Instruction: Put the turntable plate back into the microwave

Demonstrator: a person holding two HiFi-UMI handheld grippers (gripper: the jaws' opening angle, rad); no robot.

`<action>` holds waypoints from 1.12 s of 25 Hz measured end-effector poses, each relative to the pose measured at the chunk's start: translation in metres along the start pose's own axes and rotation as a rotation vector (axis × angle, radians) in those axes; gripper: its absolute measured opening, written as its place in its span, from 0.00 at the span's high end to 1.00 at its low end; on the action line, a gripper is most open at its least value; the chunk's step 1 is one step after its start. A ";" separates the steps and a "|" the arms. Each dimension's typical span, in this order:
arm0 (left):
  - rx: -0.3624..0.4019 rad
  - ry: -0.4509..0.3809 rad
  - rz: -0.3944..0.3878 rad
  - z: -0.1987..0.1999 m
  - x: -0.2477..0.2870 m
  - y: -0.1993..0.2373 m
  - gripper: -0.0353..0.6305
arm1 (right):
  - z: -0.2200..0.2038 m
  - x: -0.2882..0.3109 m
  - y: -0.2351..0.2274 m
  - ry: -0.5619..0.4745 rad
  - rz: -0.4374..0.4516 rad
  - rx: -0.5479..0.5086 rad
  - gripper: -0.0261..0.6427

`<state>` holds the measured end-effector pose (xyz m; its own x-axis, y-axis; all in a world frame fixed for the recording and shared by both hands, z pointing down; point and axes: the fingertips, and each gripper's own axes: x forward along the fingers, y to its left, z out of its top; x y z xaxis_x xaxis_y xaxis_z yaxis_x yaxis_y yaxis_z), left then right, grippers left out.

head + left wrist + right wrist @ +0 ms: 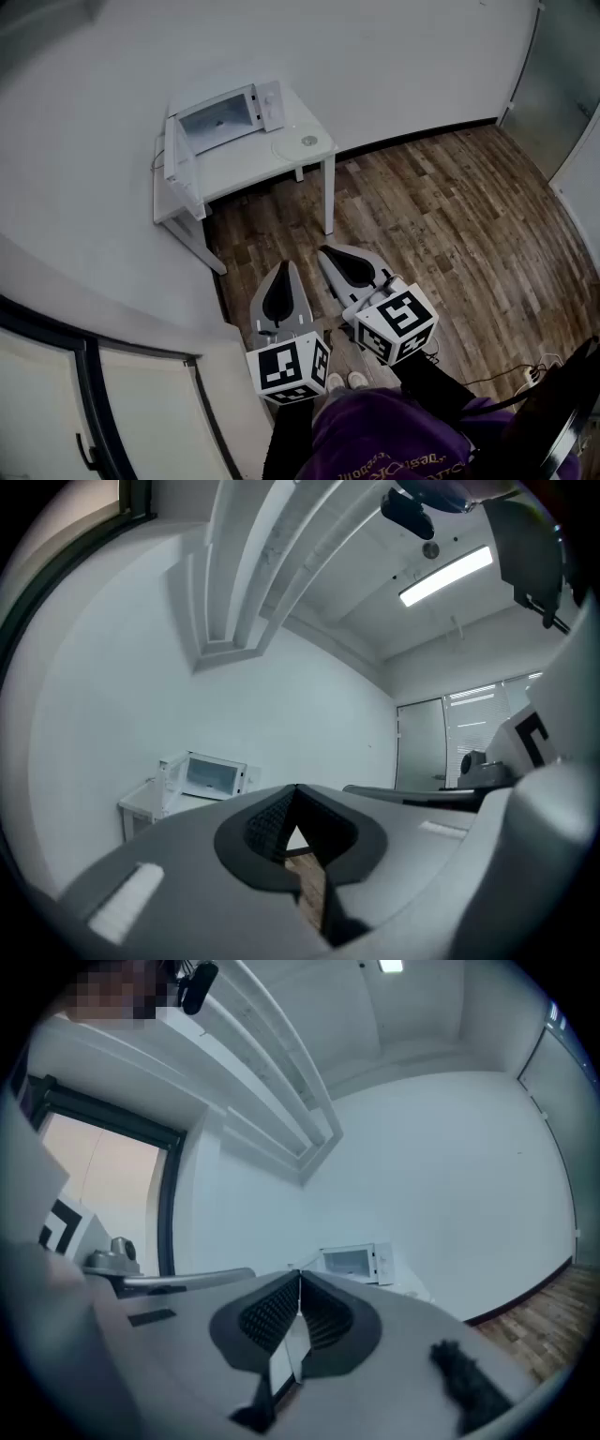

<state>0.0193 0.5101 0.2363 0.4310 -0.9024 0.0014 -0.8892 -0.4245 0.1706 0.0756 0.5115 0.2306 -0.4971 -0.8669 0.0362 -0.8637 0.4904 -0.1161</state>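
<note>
A white microwave (pixel 225 114) stands on a small white table (pixel 246 161) against the far wall, its door (pixel 180 159) swung open to the left. The clear glass turntable plate (pixel 302 144) lies flat on the table, just right of the microwave. Both grippers hang well short of the table, over the wooden floor. My left gripper (pixel 284 266) is shut and holds nothing; my right gripper (pixel 324 251) is shut and holds nothing. In the left gripper view the microwave (pixel 211 775) shows far off, past my left gripper (pixel 296 789). In the right gripper view the microwave (pixel 354 1262) sits beyond my right gripper (pixel 299 1275).
Wooden floor (pixel 441 225) stretches from the table to the person. A dark-framed window or glass panel (pixel 94 394) runs along the left wall. A cable and plug strip (pixel 534 372) lie on the floor at the lower right. A glass door (pixel 422 742) stands in the far wall.
</note>
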 end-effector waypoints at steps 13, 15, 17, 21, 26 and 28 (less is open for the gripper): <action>-0.020 0.019 0.015 -0.017 0.000 0.015 0.94 | -0.019 0.006 0.000 0.032 -0.022 -0.027 0.94; -0.034 0.032 0.023 -0.026 -0.001 0.020 0.94 | -0.028 0.007 0.000 0.047 -0.033 -0.026 0.94; -0.045 0.027 0.027 -0.030 -0.001 0.024 0.94 | -0.033 0.009 0.000 0.057 -0.032 -0.023 0.94; -0.057 0.054 0.027 -0.038 0.010 0.033 0.94 | -0.042 0.021 -0.007 0.073 -0.032 -0.018 0.94; -0.012 0.066 0.056 -0.045 0.044 0.045 0.94 | -0.044 0.049 -0.034 0.062 -0.019 -0.009 0.94; 0.021 0.054 0.082 -0.038 0.067 0.054 0.94 | -0.038 0.062 -0.055 0.043 -0.027 -0.021 0.94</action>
<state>0.0058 0.4299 0.2826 0.3639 -0.9290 0.0680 -0.9246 -0.3514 0.1473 0.0891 0.4339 0.2765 -0.4766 -0.8753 0.0817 -0.8780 0.4693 -0.0940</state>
